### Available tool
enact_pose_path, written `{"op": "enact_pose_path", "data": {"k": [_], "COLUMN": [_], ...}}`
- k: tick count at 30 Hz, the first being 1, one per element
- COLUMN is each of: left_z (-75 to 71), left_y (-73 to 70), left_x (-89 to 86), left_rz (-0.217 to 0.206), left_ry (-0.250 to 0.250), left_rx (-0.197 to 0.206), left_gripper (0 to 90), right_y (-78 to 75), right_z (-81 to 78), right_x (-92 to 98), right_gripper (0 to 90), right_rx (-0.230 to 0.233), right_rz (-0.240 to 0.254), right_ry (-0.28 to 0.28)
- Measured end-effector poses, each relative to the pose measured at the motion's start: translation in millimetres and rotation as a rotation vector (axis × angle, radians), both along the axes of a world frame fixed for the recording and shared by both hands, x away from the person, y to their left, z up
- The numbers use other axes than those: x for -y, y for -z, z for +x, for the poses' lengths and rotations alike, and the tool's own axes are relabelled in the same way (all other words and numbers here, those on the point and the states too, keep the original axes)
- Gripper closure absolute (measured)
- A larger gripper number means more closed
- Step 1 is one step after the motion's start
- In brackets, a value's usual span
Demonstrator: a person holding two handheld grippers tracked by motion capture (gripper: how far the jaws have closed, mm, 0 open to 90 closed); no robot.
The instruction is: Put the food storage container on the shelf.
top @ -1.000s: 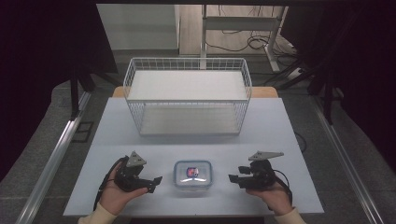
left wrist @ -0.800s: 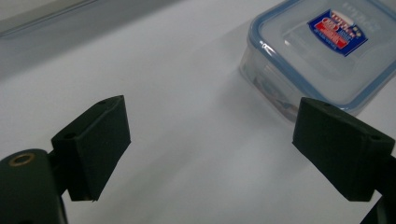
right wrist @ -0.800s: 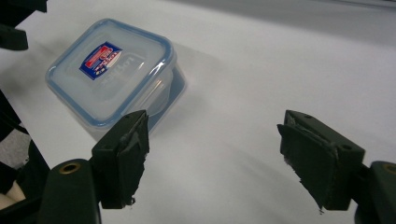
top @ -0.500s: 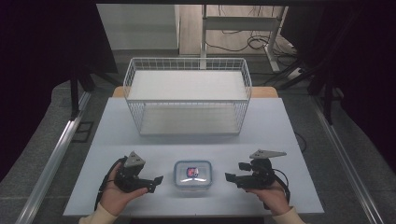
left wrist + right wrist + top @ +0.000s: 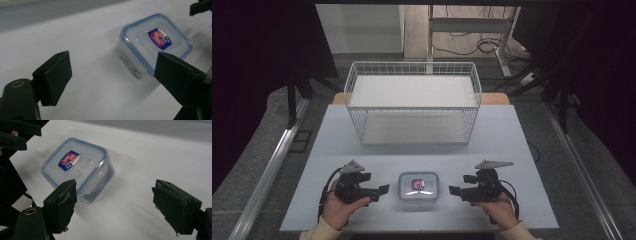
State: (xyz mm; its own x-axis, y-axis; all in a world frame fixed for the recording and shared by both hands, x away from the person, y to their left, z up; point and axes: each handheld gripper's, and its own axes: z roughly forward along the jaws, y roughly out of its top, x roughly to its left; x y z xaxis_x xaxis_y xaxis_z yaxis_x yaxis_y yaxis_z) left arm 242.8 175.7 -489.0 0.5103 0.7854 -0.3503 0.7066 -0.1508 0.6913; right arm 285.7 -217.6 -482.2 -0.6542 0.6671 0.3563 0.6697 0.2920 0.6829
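A small clear plastic container [image 5: 418,186] with a blue-rimmed lid and a red and blue label sits near the table's front edge. It appears again as the container [image 5: 152,42] and the container [image 5: 77,166] in the gripper views. My left gripper [image 5: 381,190] rests to its left, open, jaws pointing at it. My right gripper [image 5: 454,190] lies to its right, open, also facing it. Neither touches the container. In the left gripper view the open left gripper [image 5: 112,72] frames the box's near corner; in the right gripper view the right gripper [image 5: 113,200] stands wide beside it.
A white wire basket [image 5: 412,132] stands at the back middle of the pale table [image 5: 512,130], holding nothing. Dark floor, metal rails and cables surround the table.
Both grippers have stayed almost still; the right one has shifted very slightly. The container has not moved.
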Motion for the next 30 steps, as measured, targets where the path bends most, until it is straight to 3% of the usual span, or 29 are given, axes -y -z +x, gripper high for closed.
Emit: {"op": "enact_pose_path", "data": {"k": [5,9,11,13,19,20,21,26,30], "left_z": [6.9,11.7,14.7,16.5,19.5,22.4,22.4,32.2,33.7], "left_y": [4.0,5.9,7.6,8.7,13.3,16.7,16.7,27.9,30.9], "left_x": [-2.2,3.0,6.4,7.3,9.2,10.9,10.9,22.3,26.1], "left_rz": [-0.081,-0.102,-0.145,-0.160,-0.146,-0.172,-0.172,-0.222,-0.245], "left_ry": [-0.004,0.009,0.017,0.024,0.017,0.008,0.008,0.049,0.062], "left_rx": [-0.062,-0.088,-0.112,-0.124,-0.145,-0.163,-0.163,-0.232,-0.251], "left_gripper": [18.0,18.6,19.3,20.4,20.3,19.9,20.1,20.5,21.5], "right_y": [2.9,5.6,6.5,7.4,11.3,13.1,13.1,21.8,25.6], "right_z": [2.6,4.7,4.9,5.3,8.7,10.1,10.1,13.0,14.4], "right_x": [-6.1,-13.1,-17.7,-21.6,-30.5,-34.3,-34.3,-45.1,-50.3], "right_gripper": [19.6,19.7,19.7,19.6,19.4,19.4,19.4,19.4,19.4], "right_rx": [-0.025,-0.045,-0.052,-0.064,-0.095,-0.110,-0.110,-0.152,-0.181], "right_rz": [0.015,0.026,0.024,0.031,0.041,0.042,0.042,0.051,0.071], "right_ry": [-0.010,-0.020,-0.026,-0.035,-0.040,-0.041,-0.041,-0.047,-0.047]}}
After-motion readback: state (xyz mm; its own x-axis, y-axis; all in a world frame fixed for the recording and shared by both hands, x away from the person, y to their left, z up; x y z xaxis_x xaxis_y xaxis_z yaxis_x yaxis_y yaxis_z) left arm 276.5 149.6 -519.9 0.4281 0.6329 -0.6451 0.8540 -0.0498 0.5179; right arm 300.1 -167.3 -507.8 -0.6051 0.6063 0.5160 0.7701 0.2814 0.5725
